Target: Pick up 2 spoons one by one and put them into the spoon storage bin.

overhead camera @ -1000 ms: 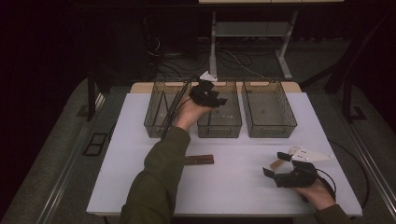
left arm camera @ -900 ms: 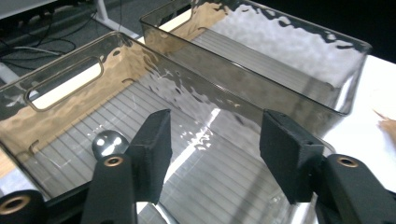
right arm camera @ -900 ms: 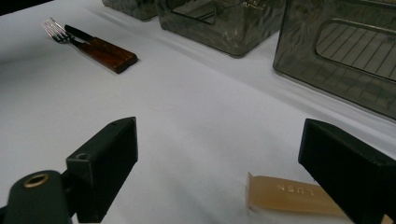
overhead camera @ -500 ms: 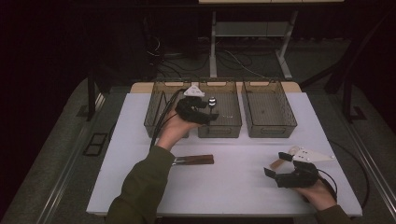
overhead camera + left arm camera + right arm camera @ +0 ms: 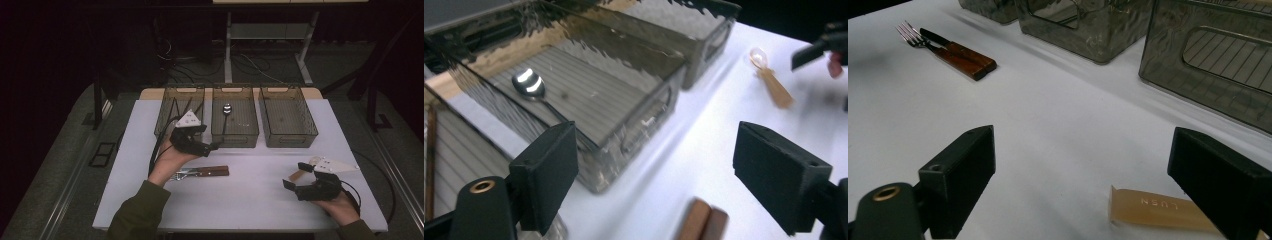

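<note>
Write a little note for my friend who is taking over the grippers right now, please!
Left gripper: open, holding nothing, in front of the middle bin.
Right gripper: open, holding nothing, low by the wooden spoon on the table.
Done: metal spoon lies in the middle bin.
Left: wooden spoon, plus the wood-handled fork and knife lying together on the table, probably need binning.

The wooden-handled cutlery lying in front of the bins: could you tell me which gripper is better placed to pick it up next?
Probably the left. The left gripper hovers open beside the wooden-handled cutlery, while the right gripper, also open, sits across the table by the small wooden spoon.
</note>
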The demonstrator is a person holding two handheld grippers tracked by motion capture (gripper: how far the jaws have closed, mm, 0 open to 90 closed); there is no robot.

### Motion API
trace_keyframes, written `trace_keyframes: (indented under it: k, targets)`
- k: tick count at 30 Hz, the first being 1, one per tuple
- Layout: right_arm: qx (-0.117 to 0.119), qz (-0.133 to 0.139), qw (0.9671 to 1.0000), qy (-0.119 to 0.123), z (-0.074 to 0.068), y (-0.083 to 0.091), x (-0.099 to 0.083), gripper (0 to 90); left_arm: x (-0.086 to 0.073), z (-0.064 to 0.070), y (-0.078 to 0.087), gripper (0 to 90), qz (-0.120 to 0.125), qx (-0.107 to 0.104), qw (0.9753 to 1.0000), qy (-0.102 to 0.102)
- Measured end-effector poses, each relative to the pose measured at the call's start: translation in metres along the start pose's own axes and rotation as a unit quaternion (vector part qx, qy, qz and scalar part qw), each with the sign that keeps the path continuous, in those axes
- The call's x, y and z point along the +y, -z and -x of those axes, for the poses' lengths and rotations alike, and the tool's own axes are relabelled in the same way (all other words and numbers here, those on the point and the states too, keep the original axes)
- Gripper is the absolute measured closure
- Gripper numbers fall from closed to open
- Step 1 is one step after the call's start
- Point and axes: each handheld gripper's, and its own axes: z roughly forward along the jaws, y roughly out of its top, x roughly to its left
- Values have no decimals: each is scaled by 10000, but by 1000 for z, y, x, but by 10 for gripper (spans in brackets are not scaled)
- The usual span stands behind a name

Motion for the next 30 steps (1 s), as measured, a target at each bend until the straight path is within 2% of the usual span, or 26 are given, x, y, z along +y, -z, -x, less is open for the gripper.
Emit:
trace_keyframes:
  k: [7,13,16,17,21,25,27,30]
  targets:
    - [22,-36,10000,4,1,0,0,111,-32,13,18,136,80,43,9999,42]
    - [50,-51,10000,-15,1,1,2,110,-61,16,28,58,206,74,9995,245]
    - [126,-144,9998,-3,1,2,3,110,-72,19,33,0,212,77,9994,264]
    - [217,-201,9996,38,1,3,5,110,-75,20,34,0,199,102,9994,275]
    - [308,-180,9993,119,0,4,8,111,-87,25,37,0,128,88,9994,306]
    - [203,-217,9994,156,3,3,10,131,-98,28,39,0,26,57,9999,112]
    - [146,-228,9996,89,5,3,11,134,-103,29,39,0,39,47,9998,207]
    - [34,-190,9998,8,13,4,15,137,-106,28,40,0,-4,49,9999,147]
